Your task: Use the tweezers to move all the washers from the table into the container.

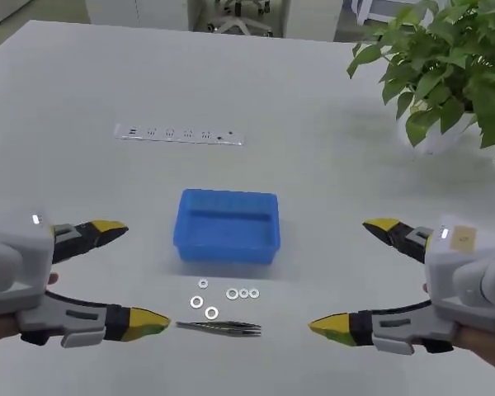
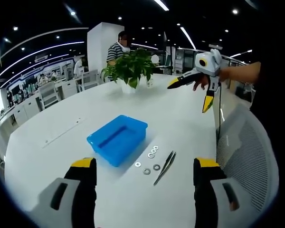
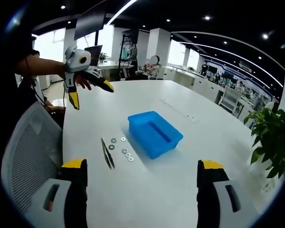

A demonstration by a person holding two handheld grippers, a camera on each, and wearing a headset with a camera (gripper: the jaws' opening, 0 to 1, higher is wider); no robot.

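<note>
Above table [image 1: 330, 165], flanking tweezers [image 1: 219, 327] and washers [image 1: 232, 294]: left claw [image 1: 144, 275] wide apart, empty; right claw [image 1: 340, 276] wide apart, empty.

The head view looks forward and down from over the near edge of the worktop [image 1: 330, 165], fairly close, with the blue container [image 1: 227, 224], washers [image 1: 232, 293] and tweezers [image 1: 219, 327] at lower centre. The left gripper view looks low across them from one side, with the right gripper [image 2: 187, 99] at upper right. The right gripper view faces back from the opposite side, with the left gripper [image 3: 93, 98] at upper left. All three views share the container, washers and tweezers.
</note>
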